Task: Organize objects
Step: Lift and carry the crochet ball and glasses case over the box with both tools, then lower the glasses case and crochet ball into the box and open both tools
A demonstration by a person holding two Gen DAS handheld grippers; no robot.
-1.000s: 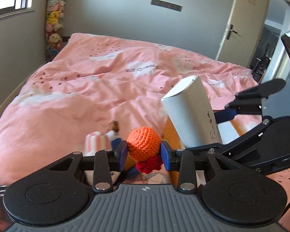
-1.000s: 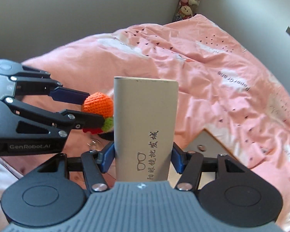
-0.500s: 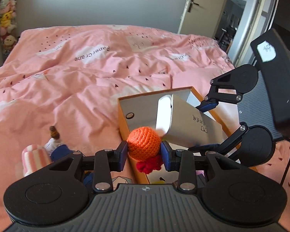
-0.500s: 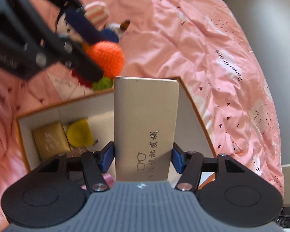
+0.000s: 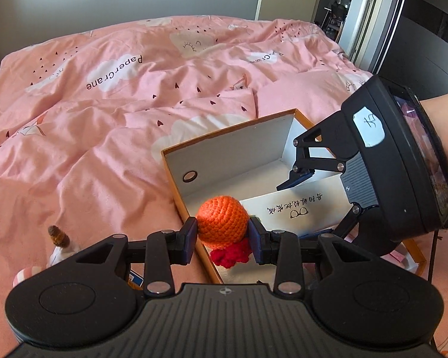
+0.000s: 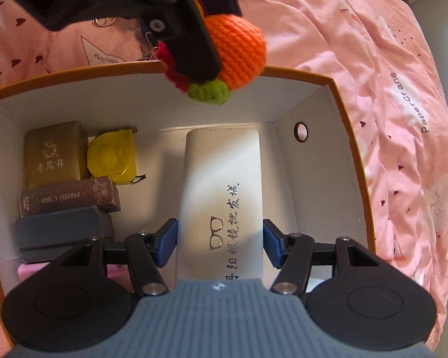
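My left gripper (image 5: 223,234) is shut on an orange crocheted ball (image 5: 222,222) with red and green trim. It holds the ball above the near wall of an orange-rimmed cardboard box (image 5: 224,152) on the bed. In the right wrist view the ball (image 6: 237,47) hangs over the box's far wall (image 6: 104,104). My right gripper (image 6: 219,243) reaches down into the box around a white glasses case (image 6: 222,191). Small gaps show between its blue pads (image 6: 167,241) and the case, which lies on the box floor. The case also shows in the left wrist view (image 5: 295,208).
Inside the box at the left lie a gold box (image 6: 53,158), a yellow tape measure (image 6: 112,156), a brown photo-card box (image 6: 68,197) and a grey case (image 6: 62,232). A small striped toy (image 5: 58,247) lies on the pink duvet (image 5: 89,125) left of the box.
My right gripper has lowered the glasses case into the box and its jaws have opened slightly off it. My left gripper has moved with the ball over the box's edge.
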